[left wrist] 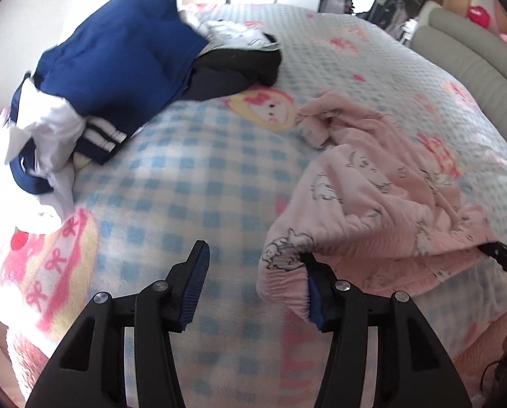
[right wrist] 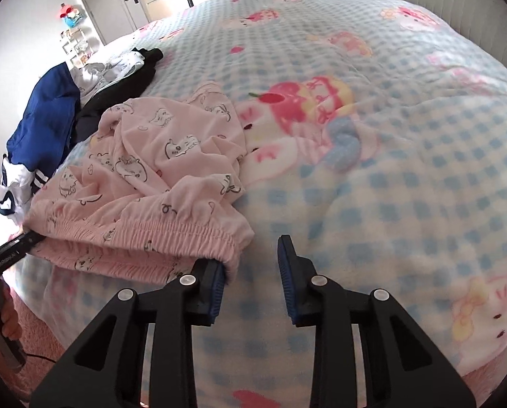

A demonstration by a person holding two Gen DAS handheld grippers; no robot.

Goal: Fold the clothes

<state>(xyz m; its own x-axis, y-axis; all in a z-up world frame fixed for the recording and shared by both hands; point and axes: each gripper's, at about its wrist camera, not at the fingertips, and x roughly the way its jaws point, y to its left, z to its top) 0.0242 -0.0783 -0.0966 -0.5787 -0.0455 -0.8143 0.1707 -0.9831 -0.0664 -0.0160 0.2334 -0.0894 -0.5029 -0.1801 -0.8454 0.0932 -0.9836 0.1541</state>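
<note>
Pink pyjama bottoms (right wrist: 158,156) lie bunched on bed (right wrist: 406,142) nr front edge, waistband toward both grippers, L gripper (left wrist: 255,284) & R gripper (right wrist: 251,280) w/ fingers apart at either waistband end, clamped on nothing; looks like spreading/re-gripping stage, so next needs firm pinch on both corners.

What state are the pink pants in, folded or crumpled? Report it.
Crumpled, not folded: the pink pants lie bunched in wrinkles on the blanket, elastic waistband toward both open grippers.
</note>
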